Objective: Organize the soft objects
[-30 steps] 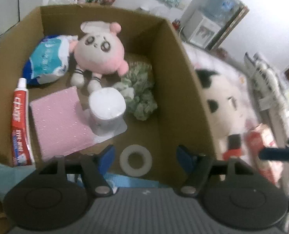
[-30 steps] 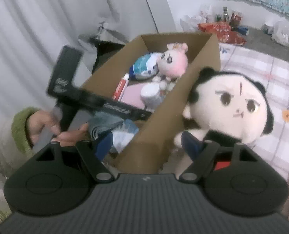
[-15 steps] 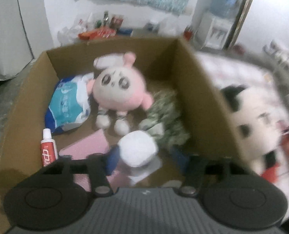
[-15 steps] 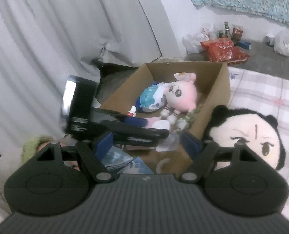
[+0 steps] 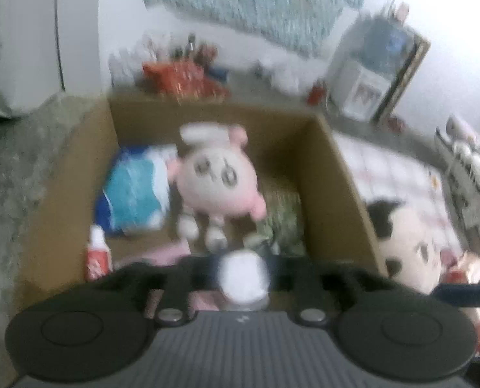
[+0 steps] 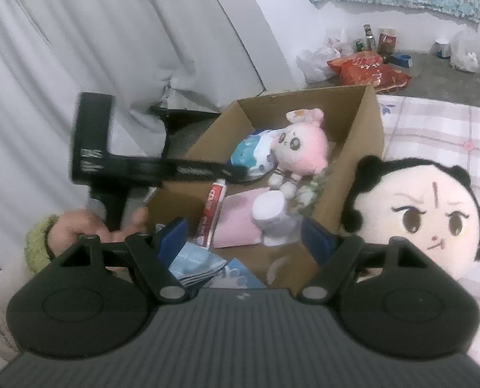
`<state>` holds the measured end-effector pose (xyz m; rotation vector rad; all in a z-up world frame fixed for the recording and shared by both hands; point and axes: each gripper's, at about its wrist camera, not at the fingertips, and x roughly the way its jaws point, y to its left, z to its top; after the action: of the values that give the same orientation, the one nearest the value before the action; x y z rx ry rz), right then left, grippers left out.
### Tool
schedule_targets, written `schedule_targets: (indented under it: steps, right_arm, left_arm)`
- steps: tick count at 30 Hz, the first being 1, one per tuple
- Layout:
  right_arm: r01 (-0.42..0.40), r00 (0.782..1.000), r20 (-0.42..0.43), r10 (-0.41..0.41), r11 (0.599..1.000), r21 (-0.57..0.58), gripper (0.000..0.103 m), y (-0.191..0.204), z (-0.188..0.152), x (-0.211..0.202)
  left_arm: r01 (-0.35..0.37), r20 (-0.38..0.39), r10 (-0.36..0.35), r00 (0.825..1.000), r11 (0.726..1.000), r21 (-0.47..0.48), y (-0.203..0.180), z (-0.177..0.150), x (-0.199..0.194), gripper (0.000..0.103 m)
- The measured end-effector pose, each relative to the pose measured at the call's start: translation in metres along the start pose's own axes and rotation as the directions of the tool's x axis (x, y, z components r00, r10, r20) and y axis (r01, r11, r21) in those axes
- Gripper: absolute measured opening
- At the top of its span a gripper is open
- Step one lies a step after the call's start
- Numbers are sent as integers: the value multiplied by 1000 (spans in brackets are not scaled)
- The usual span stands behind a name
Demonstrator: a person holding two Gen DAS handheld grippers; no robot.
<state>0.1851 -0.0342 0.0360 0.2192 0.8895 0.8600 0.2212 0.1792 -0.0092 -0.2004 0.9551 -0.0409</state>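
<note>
1. Right wrist view: my right gripper (image 6: 245, 237) stands with its jaws wide apart and nothing between the blue pads; it hangs just short of the near rim of a plain corrugated cardboard box (image 6: 371, 129).
2. Ahead of the right gripper, inside the box, I see a round pink plush doll (image 6: 301, 152), a glossy blue-and-white soft packet (image 6: 251, 152) touching the doll's left side, a flat pink pad (image 6: 236, 221), a red-and-white toothpaste tube (image 6: 212, 210) along the pad's left edge, and a white capped cylinder (image 6: 270, 218) to the pad's right.
3. Right of the right gripper, outside the box and against its wall, a fuzzy black-haired plush head (image 6: 424, 213) lies on a checked cloth (image 6: 440, 129).
4. Left of it, a hand (image 6: 78, 229) in a fuzzy green cuff grips the other tool's handle.
5. Left wrist view (blurred): my left gripper (image 5: 240, 271) has its jaws opening; the white cylinder appears between them, but I cannot tell whether the pads touch it.
</note>
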Motion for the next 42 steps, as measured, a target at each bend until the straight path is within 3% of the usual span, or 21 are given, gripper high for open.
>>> schedule_targets:
  steps: [1,5,8,13,17,20,22,24,26,28,29,32,36,38,41,42]
  right_arm:
    - [-3,1000,-1,3,1000,2,77,1,-1,0]
    - [5,1000,-4,-5,1000,4,78,3,-6,-1]
    - [19,1000,-2,-19,1000,0,79,1,-9,-3]
    - [26,1000,8,-26,999,27,80,-11,-12,-6]
    - [25,1000,9,-25,998,60,80,-18,-13,-4]
    - [-7,999,39,5,998,56,83,-16,-10,-6]
    - [-41,996,75,38,999,32,86,-12,-7,-9]
    - [-87,988,131,87,996,-7,90,-7,-3,-12]
    - [-140,971,187,146,989,-45,93,-4,-1,-15]
    - [-198,946,242,215,976,-96,100,-3,-2,-21]
    - [-204,938,260,227,972,-113,101,-3,-2,-22]
    - [-242,909,315,273,961,-136,102,-8,-3,-28]
    - [-326,836,406,368,930,-172,102,-20,0,-38]
    - [-358,812,422,403,915,-184,101,-26,4,-37]
    - [-434,776,413,477,878,-200,97,-34,8,-31]
    - [-449,768,406,495,869,-209,91,-36,9,-29]
  left_arm:
    - [1,-22,-1,1000,1000,13,-4,-2,7,78]
    - [-36,-63,43,997,994,102,-22,-10,34,77]
    - [-97,-98,111,989,985,141,-25,-12,54,51]
    - [-94,-95,102,990,992,88,-11,-15,56,51]
    - [20,-64,-26,998,996,-84,15,-9,29,51]
    - [191,5,-194,981,962,-194,32,-2,-8,51]
    - [323,47,-322,946,911,-258,42,0,-30,51]
    - [462,92,-457,885,831,-310,50,1,-49,51]
    - [585,137,-576,806,737,-339,55,0,-63,51]
    - [668,169,-657,734,655,-352,56,-2,-75,51]
    - [695,184,-682,707,625,-355,56,-4,-79,51]
    - [753,222,-731,645,558,-349,54,-8,-92,51]
    - [791,254,-758,600,515,-332,47,-15,-103,51]
    - [808,278,-768,577,486,-334,45,-21,-107,51]
    - [819,305,-770,560,460,-343,48,-23,-103,51]
    - [821,309,-771,556,452,-349,49,-24,-101,51]
